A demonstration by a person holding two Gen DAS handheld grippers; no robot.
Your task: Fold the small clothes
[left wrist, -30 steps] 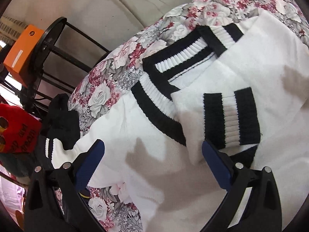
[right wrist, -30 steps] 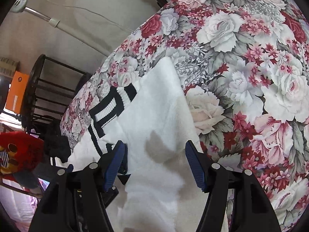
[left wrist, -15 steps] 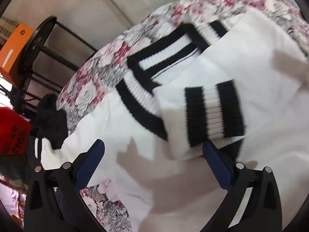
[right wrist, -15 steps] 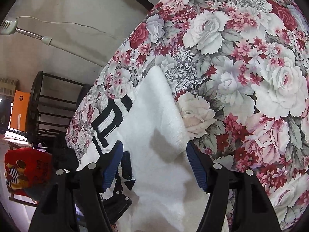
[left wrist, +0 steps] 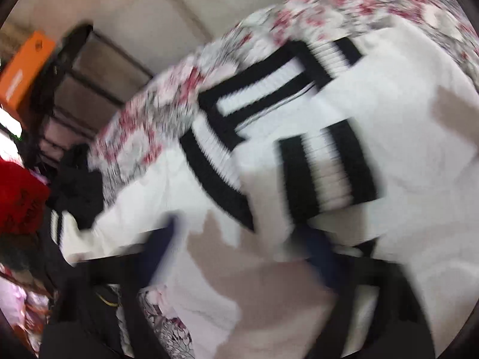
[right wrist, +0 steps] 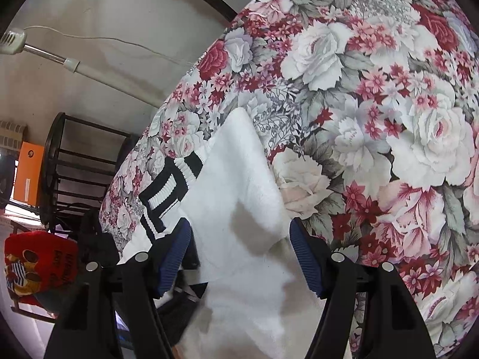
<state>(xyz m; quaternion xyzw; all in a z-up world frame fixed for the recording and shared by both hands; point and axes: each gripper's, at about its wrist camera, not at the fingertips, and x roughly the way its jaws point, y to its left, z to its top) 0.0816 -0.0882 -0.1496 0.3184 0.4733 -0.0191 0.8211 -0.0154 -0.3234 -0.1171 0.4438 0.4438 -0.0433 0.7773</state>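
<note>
A white knit sweater with black-and-white ribbed collar lies on a floral cloth. One sleeve is folded across the body, its striped cuff lying on the chest. My left gripper is open, its blue-padded fingers just above the sweater below the cuff; this view is motion-blurred. My right gripper is open over the folded right side of the sweater, holding nothing. The collar also shows in the right wrist view.
The floral cloth spreads to the right of the sweater. A black metal rack with an orange box stands at the left. A red cushion and a black garment lie beside the bed edge.
The left gripper has shifted quickly, so the sweater and cuff slid in its view and blurred. The right gripper has edged back a little over the sweater. Both stay open.
</note>
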